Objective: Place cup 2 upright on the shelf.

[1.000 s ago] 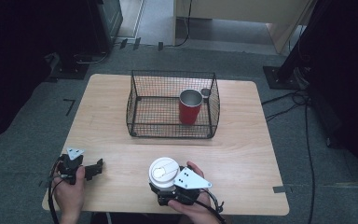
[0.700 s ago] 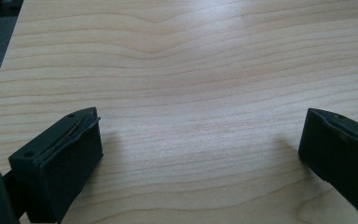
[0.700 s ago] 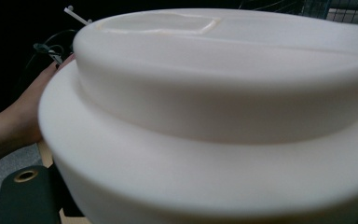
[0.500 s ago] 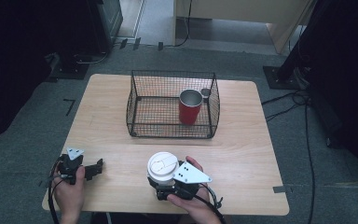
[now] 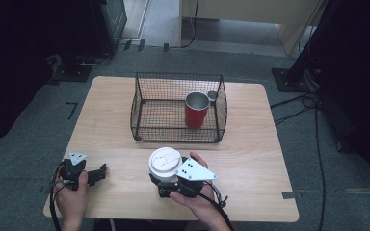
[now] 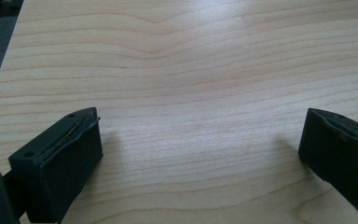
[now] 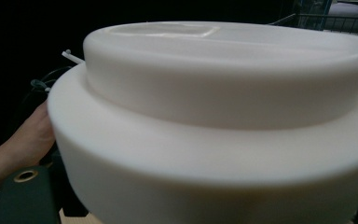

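Nearest the person, the right hand-held gripper (image 5: 166, 185) is clamping a white lidded cup (image 5: 164, 162) at the near middle of the worktop (image 5: 250, 144). The jaws are standing almost together and gripping the cup below its lid, as far as the high view shows. The cup is standing upright, its long axis vertical and its flat lid facing up toward the high camera, with the lid's raised panel pointing away from the person. The cup is sitting just ahead of and to the left of the gripper's grey plate, with the person's right hand (image 5: 192, 199) wrapping the gripper body behind it. In the right gripper view the cup's lid (image 7: 223, 93) is looming directly in front of the lens, its rim level and its stepped top edge lying across the frame.

At the near left corner, the left hand-held gripper (image 5: 99, 174) is resting low over the worktop, its jaws standing wide apart with bare wood (image 6: 191, 116) between them, well apart from the cup.

Farther back, a wire basket (image 5: 147, 103) is sitting at the worktop's centre, holding a red cup (image 5: 196, 111) upright in its right part, open mouth facing up.
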The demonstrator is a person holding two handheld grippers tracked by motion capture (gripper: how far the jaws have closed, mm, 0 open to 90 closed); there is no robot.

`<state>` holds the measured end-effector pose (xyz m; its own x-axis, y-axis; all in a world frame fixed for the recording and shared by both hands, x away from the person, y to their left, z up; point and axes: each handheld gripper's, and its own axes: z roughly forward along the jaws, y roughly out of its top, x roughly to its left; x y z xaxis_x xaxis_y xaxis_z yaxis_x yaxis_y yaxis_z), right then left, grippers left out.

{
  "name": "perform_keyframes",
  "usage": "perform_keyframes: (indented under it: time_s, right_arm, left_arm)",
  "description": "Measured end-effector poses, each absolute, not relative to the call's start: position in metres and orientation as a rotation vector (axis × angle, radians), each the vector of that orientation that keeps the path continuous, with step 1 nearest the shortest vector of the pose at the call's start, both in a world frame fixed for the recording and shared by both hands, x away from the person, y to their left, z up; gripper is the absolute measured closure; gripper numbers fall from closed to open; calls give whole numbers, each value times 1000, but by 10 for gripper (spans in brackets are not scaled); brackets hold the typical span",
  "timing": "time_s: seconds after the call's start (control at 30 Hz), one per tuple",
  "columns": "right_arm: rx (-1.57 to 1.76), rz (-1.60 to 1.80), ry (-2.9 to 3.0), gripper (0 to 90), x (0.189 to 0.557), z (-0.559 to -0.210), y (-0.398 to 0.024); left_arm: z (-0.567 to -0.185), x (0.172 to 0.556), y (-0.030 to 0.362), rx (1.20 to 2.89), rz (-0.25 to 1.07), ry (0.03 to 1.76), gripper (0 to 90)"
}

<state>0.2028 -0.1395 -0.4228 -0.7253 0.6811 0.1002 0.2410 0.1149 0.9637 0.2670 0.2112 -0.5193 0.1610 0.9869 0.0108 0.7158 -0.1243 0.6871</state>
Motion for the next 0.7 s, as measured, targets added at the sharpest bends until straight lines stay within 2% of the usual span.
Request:
perform_keyframes:
  time_s: [0.7]
  right_arm:
    - [858, 1657, 1971, 157, 228, -388, -131]
  left_arm:
    - [-519, 267, 211, 1902, 652, 1611, 0]
